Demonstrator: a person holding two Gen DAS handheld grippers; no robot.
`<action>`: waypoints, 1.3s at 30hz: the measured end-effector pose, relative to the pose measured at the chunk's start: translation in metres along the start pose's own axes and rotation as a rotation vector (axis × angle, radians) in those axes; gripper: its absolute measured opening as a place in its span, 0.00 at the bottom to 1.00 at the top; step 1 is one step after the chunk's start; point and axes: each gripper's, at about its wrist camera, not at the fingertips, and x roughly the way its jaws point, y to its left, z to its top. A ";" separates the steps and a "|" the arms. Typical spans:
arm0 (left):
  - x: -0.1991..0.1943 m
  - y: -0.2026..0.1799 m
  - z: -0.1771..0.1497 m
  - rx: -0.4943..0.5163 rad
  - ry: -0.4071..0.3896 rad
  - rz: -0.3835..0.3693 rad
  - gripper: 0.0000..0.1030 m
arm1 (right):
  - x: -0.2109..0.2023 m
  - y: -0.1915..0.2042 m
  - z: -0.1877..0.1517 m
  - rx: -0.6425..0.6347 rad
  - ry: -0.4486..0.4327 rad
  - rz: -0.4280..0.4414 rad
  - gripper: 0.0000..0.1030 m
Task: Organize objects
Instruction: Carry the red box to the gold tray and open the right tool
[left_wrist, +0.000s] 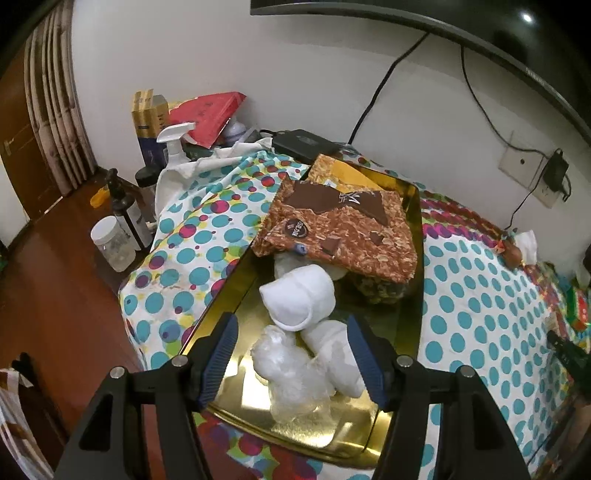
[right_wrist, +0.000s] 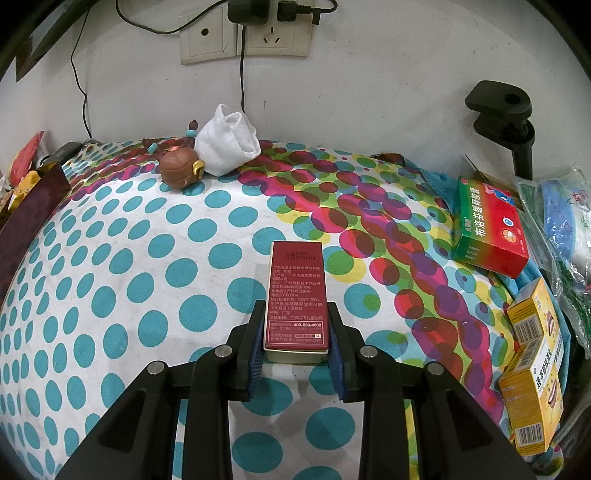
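Observation:
In the left wrist view my left gripper (left_wrist: 291, 354) is open above a gold tray (left_wrist: 413, 236). The tray holds white rolled socks (left_wrist: 299, 299), a crumpled clear plastic bag (left_wrist: 291, 373) and brown snack packets (left_wrist: 343, 229). A second rolled sock (left_wrist: 340, 354) lies against the right finger. In the right wrist view my right gripper (right_wrist: 295, 343) is shut on a dark red box (right_wrist: 295, 295) with printed text, held over the dotted cloth (right_wrist: 147, 295). A white rolled sock (right_wrist: 227, 147) and a brown figurine (right_wrist: 181, 166) lie at the far edge by the wall.
Left of the tray stand a spray bottle (left_wrist: 177, 144), a dark pump bottle (left_wrist: 125, 206), a clear jar (left_wrist: 112, 243) and boxes. At the right of the right wrist view lie a green-red medicine box (right_wrist: 491, 229), yellow boxes (right_wrist: 535, 369), plastic packets (right_wrist: 561, 221) and a black clamp (right_wrist: 506, 118).

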 end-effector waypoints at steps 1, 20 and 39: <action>-0.003 0.001 -0.001 -0.005 -0.005 0.003 0.61 | 0.000 0.000 0.000 0.001 0.000 0.001 0.27; -0.022 0.031 -0.006 0.023 -0.034 0.027 0.61 | -0.013 0.024 -0.002 -0.062 -0.042 -0.034 0.27; -0.028 0.089 -0.016 -0.076 -0.027 0.010 0.61 | -0.105 0.300 -0.001 -0.447 -0.141 0.478 0.27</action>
